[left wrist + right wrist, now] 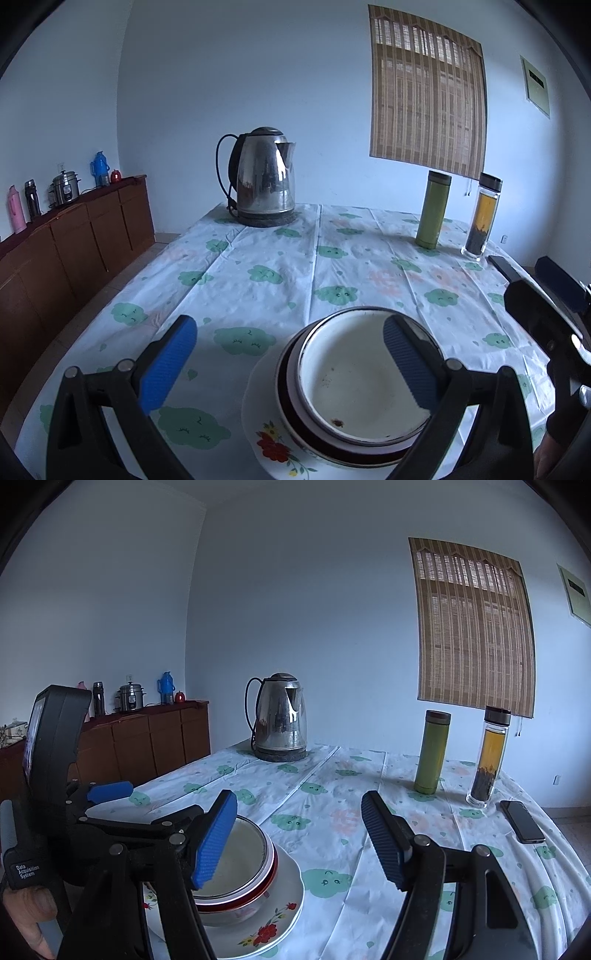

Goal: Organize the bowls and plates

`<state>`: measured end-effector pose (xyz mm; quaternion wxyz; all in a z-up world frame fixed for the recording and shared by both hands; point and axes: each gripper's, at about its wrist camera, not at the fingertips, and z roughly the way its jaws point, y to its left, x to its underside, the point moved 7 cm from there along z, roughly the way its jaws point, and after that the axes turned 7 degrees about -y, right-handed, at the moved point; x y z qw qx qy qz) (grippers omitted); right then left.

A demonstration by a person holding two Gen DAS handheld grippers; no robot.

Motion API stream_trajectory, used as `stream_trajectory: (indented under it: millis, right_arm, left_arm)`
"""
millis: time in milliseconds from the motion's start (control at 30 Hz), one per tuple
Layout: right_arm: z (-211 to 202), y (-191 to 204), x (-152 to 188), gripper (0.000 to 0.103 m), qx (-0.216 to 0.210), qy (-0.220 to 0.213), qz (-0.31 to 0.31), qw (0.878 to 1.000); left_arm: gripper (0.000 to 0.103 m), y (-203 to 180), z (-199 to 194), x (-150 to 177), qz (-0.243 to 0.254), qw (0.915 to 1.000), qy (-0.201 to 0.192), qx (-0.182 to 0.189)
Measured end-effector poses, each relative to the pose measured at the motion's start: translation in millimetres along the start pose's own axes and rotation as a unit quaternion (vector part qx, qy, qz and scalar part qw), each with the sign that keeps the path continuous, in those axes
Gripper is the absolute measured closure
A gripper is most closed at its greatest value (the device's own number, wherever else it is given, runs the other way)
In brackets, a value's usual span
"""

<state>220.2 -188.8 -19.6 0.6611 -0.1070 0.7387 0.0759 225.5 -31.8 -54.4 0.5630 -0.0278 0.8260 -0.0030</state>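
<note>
Left tongs (288, 363), right tongs (299, 840): black linkage arms, silver rivets, ribbed blue pads (168, 363); white "Data Acquisition System" label.

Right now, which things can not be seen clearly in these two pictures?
- Floral plate, left wrist view: near rim cut off by the bottom edge; centre hidden under the stacked bowls.
- Bowls, right wrist view: left part hidden by the right hand-held gripper.
- Sideboard items: too small to identify.
</note>
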Motion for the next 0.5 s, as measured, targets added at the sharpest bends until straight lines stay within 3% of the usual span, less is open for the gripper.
stream_trajectory:
  millis: [500]
  right_arm:
    - [-0.4,0.7,0.6,0.031,0.003,0.0,-0.002,1.0]
  left_arm:
    - [0.0,-0.5,-4.4,-7.1,0.009,0.9997,-0.022,-0.003]
